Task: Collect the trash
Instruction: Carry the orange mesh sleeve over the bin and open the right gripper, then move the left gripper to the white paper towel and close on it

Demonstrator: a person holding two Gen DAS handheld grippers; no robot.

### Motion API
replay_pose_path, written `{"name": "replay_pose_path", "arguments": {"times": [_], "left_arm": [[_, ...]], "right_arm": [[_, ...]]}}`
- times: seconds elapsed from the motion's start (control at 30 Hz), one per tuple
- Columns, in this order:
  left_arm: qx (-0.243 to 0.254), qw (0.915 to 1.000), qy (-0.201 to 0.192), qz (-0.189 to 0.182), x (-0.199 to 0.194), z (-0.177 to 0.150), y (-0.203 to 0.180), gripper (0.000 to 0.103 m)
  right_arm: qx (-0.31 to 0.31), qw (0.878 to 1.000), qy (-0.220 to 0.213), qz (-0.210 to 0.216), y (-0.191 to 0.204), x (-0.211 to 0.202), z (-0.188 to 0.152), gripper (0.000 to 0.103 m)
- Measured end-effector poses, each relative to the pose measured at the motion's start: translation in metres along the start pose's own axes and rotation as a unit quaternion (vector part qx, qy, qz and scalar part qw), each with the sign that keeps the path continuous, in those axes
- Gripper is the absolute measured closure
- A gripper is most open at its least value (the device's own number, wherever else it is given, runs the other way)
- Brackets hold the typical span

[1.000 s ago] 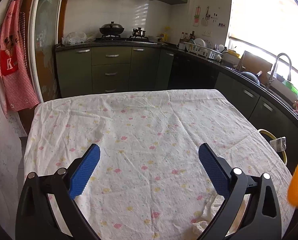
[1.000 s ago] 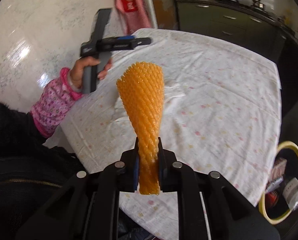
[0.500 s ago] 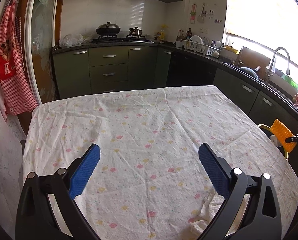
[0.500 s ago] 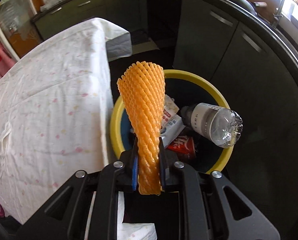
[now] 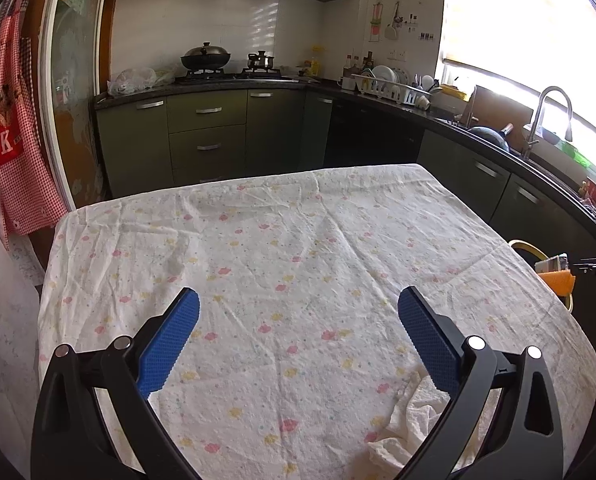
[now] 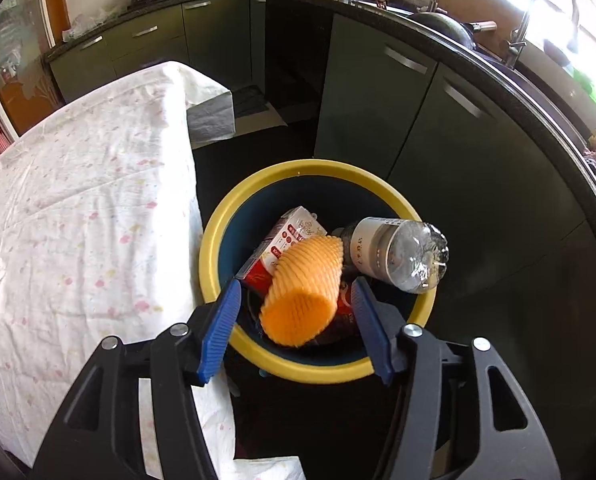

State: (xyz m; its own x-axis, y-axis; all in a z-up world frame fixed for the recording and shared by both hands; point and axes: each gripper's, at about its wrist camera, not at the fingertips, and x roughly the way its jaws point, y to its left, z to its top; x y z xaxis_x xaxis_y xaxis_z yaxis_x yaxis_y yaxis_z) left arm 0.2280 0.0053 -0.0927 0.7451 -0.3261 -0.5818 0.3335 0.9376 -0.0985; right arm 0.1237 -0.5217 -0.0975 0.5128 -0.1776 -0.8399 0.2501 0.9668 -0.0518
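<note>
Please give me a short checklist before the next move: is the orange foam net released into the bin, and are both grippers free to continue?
1. Right gripper jaws opening, pads clear of the orange foam net: ok.
2. Net over the yellow-rimmed bin, inside its rim: ok.
3. Net settled on the trash below: cannot tell; it looks mid-fall.
4. Plastic bottle and carton inside the bin: ok.
5. Left gripper open, nothing between its pads: ok.
6. Crumpled white tissue on the tablecloth, not yet collected: not ok.

One bin [image 6: 218,248], one foam net [image 6: 301,292], one bottle [image 6: 397,256], two cartons [image 6: 294,232]
</note>
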Motion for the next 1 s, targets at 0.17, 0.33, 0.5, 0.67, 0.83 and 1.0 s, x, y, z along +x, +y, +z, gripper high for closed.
{"name": "replay_pose_path", "arguments": {"times": [0.17, 0.33, 0.5, 0.67, 0.83, 1.0], "left_arm": [[0.010, 0.9999, 0.005, -0.006, 0.002, -0.001, -0.006, 0.005], [0.014, 0.9998, 0.010, -0.009, 0.001, 0.002, -0.012, 0.005], [0.005, 0.9980, 0.034, -0.054, -0.010, 0.010, -0.023, 0.005], [0.029, 0.9922, 0.087, -0.085, -0.021, 0.004, -0.049, 0.005], [0.078, 0.9821, 0.136, -0.104, -0.024, -0.019, -0.084, 0.005], [0.108, 0.9726, 0.174, -0.109, -0.013, -0.041, -0.105, 0.005]], "right_arm": [[0.024, 1.000, -0.011, 0.011, -0.006, -0.015, -0.020, 0.048], [0.054, 0.998, -0.028, 0.010, -0.023, -0.027, -0.027, 0.048], [0.066, 0.997, -0.040, 0.023, -0.031, -0.035, -0.033, 0.047], [0.064, 0.996, -0.045, 0.047, -0.028, -0.034, -0.037, 0.047], [0.061, 0.995, -0.049, 0.067, -0.027, -0.032, -0.038, 0.044], [0.063, 0.994, -0.047, 0.077, -0.027, -0.028, -0.042, 0.044]]}}
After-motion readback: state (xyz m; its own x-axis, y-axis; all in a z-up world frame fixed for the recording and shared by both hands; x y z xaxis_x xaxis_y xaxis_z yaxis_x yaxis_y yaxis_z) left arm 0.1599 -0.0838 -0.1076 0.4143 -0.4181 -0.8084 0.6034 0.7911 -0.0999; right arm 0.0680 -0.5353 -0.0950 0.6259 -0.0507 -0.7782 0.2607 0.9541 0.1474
